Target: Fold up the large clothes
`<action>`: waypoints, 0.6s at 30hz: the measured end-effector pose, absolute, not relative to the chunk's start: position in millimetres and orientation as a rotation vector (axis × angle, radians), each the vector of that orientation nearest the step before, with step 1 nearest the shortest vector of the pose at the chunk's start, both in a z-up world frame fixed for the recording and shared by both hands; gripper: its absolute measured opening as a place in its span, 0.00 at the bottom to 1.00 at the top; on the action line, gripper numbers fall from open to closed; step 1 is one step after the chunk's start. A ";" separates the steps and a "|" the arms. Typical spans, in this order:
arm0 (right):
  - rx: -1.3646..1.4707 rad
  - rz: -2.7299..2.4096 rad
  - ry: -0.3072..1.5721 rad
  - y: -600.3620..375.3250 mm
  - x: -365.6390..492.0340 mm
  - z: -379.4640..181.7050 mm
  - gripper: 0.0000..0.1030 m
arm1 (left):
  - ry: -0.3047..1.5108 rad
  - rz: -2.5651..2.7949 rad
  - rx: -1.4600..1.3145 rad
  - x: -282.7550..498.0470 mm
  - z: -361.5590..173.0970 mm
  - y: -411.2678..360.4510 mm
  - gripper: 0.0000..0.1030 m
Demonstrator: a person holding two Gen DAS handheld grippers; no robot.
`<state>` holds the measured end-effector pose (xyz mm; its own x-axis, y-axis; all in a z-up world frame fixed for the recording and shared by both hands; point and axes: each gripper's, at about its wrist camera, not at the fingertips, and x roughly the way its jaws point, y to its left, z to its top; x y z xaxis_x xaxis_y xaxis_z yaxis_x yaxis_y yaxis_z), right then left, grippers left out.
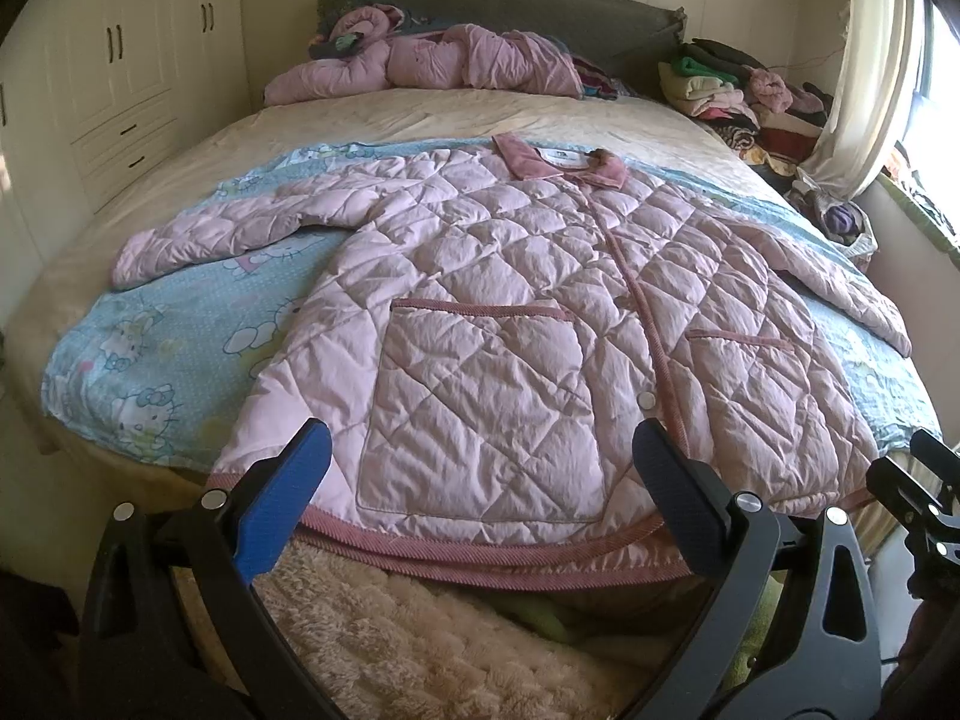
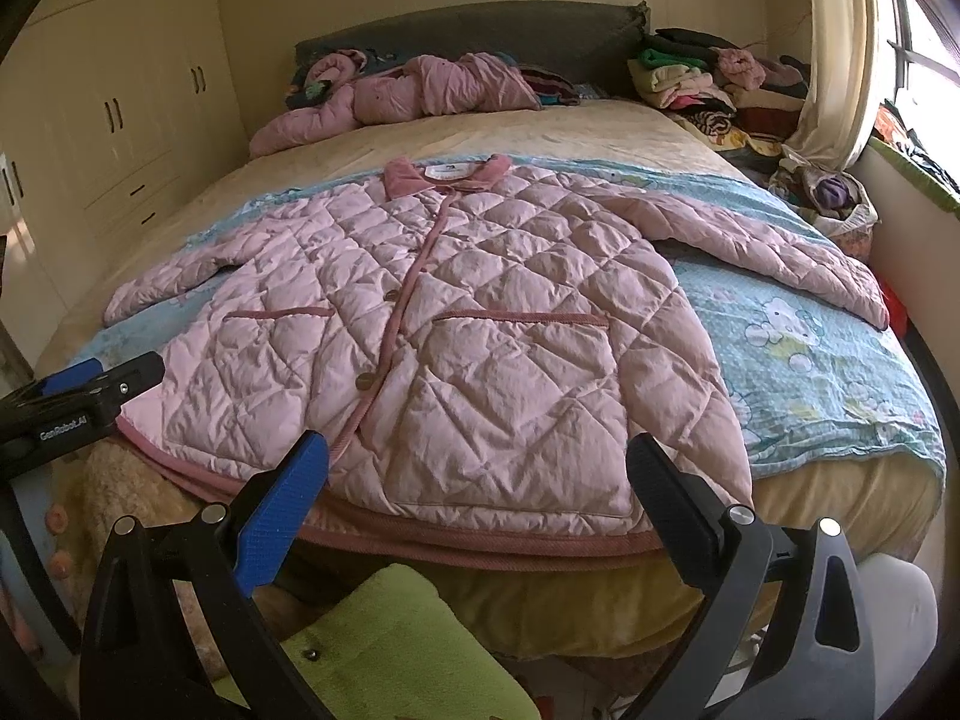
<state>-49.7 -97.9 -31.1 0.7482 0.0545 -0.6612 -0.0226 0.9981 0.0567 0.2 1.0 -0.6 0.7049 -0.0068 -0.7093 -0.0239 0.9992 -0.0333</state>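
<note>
A large pink quilted jacket (image 1: 510,300) lies flat and face up on a blue cartoon-print sheet (image 1: 180,324) on the bed, collar far, hem at the near edge, both sleeves spread outward. It also shows in the right wrist view (image 2: 456,324). My left gripper (image 1: 480,468) is open and empty, its jaws standing over the jacket's left pocket near the hem. My right gripper (image 2: 477,474) is open and empty, just above the hem on the right half. The left gripper's tip (image 2: 90,384) shows at the left of the right wrist view.
A crumpled pink garment (image 1: 420,60) lies by the headboard. Stacked clothes (image 1: 738,90) fill the bed's far right corner beside a curtain (image 1: 870,60). White wardrobes (image 1: 120,60) line the left wall. A fluffy beige fabric (image 1: 420,630) and a green cloth (image 2: 390,636) lie below the bed's foot.
</note>
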 end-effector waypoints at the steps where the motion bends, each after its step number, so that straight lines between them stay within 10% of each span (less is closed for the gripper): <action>1: 0.046 0.043 0.726 -97.8 -49.3 -30.9 0.96 | 0.788 0.009 -0.041 0.2 -0.6 1.1 0.91; 18: 0.047 0.046 0.727 -94.7 -49.8 -31.8 0.96 | 0.789 0.005 -0.025 -0.5 7.7 -10.2 0.91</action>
